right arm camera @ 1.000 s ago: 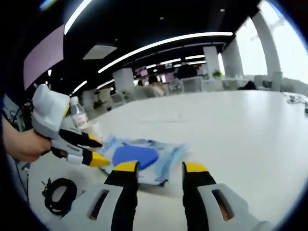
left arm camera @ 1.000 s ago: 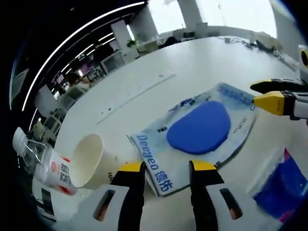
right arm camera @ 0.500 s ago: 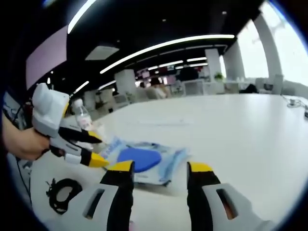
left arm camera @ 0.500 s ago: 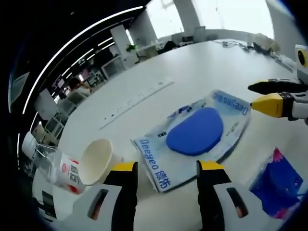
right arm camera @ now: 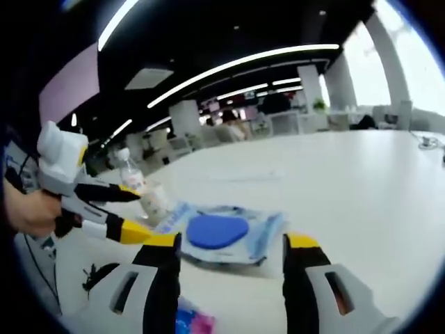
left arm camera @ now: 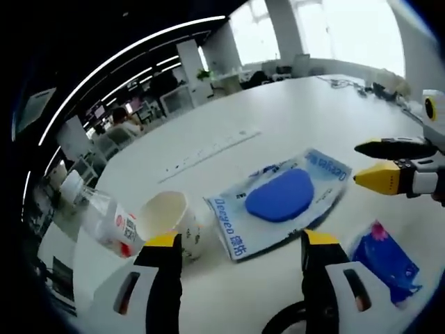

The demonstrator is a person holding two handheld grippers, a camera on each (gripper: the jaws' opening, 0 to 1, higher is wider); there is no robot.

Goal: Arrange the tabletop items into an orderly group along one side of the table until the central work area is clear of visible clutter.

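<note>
Left gripper [left arm camera: 240,247]: jaws standing apart, gripping nothing, hovering over the white bench [left arm camera: 278,118] short of the blue-pad packet [left arm camera: 281,198].

Right gripper [right arm camera: 229,250]: jaws likewise spread and empty, facing the same packet from its far end.

Paper cup [left arm camera: 170,223] is lying tipped just beside the packet; plastic bottle [left arm camera: 104,219] is lying beyond the cup. Blue tissue pack [left arm camera: 386,257] is sitting near the packet's opposite side. All appear ungrouped, probably awaiting collection.

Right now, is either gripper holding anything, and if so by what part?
Nothing is held. The left gripper and right gripper are both open above the table, empty.
</note>
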